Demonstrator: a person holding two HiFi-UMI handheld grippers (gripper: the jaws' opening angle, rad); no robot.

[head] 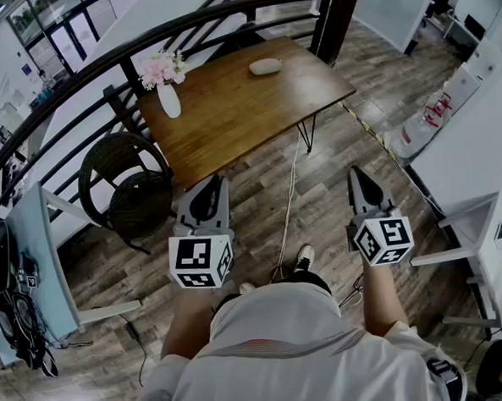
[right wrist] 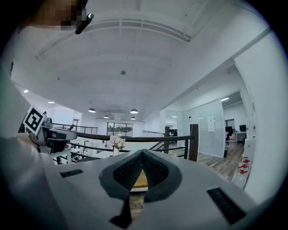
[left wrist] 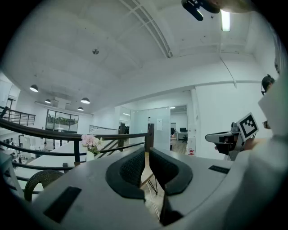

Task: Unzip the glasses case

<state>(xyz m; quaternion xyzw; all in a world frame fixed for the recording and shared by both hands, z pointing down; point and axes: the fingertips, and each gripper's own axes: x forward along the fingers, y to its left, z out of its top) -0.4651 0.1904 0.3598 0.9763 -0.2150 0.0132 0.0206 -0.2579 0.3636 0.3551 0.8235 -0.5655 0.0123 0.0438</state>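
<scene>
Wooden and brown, the table point(head: 245, 111) stands ahead of the person in the head view, on a plank floor point(head: 336, 207) beside a curved black railing point(head: 98, 65). The glasses case point(head: 266, 66), a pale oval, lies on the table's far part, zipped and untouched. A white vase of pink flowers point(head: 167, 82) stands near the table's left corner, well apart from the case. A dark wicker chair point(head: 127, 190) sits at the table's left end. Nearer the camera, the left gripper point(head: 209, 188) and the right gripper point(head: 354, 176) are held level over the floor, side by side, each with its marker cube toward the person's white shirt point(head: 294, 354). Both are well short of the table and the case. A thin pale cable point(head: 290, 201) runs along the floor between them.

From the left gripper view, its two dark pads are drawn narrow, with only a slit between them and nothing in it. Through the slit a strip of the table edge shows. The flowers and the railing lie off to the left, and the right gripper juts in at the right.

From the right gripper view, its pads meet at the tips and hold nothing. A wedge of table top shows below the point where they meet, with the flowers just above the left pad
</scene>
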